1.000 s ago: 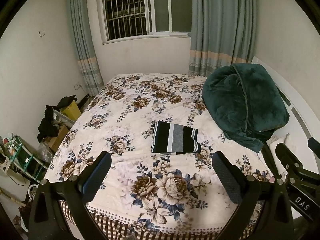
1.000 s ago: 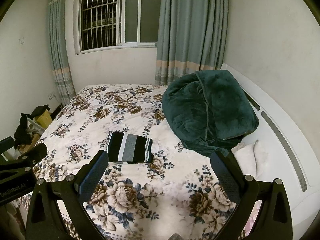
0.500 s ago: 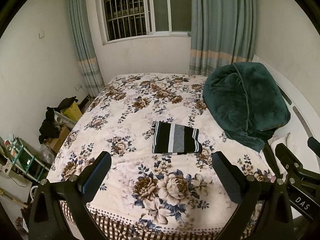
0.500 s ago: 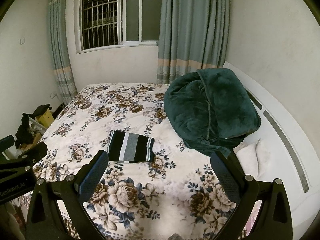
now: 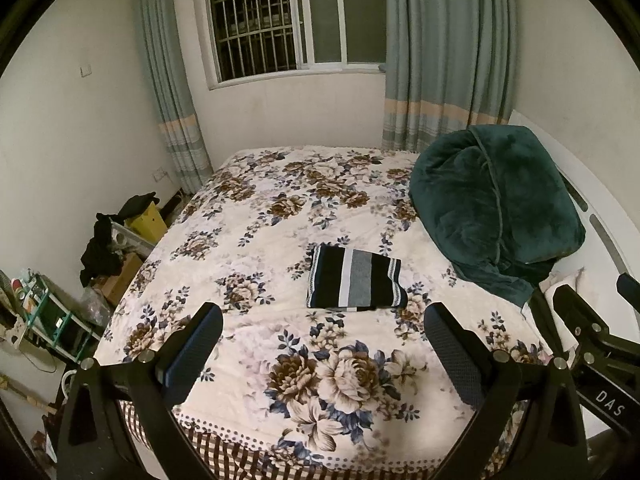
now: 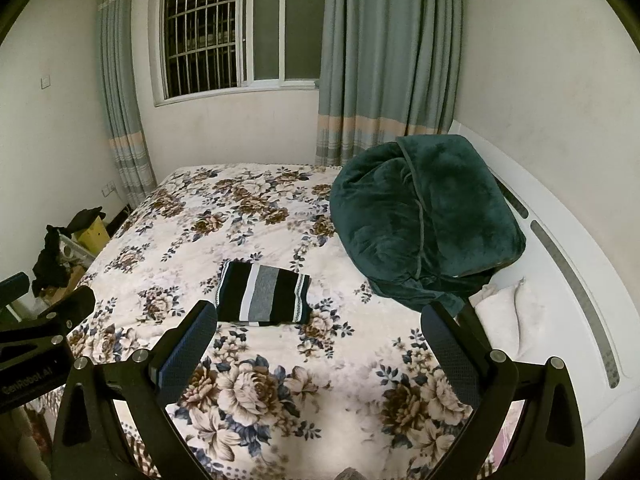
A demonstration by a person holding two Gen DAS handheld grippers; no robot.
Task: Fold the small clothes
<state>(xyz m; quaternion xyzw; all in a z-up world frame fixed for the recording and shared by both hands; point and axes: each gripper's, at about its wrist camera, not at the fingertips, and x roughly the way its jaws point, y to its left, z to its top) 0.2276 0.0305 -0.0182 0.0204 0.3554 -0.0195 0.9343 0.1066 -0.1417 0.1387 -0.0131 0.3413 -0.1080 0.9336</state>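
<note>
A folded striped garment (image 5: 355, 282) lies flat on the bed (image 5: 248, 248), near the middle and closer to the near edge than to the window side. It sits ahead of both hand-held grippers, apart from each. The left hand-held gripper (image 5: 322, 354) hangs above the bed's near edge, level, jaws spread wide and empty. The right hand-held gripper (image 6: 318, 354) hangs beside it, likewise wide open and empty. A green blanket (image 6: 424, 216) is heaped by the headboard edge.
</note>
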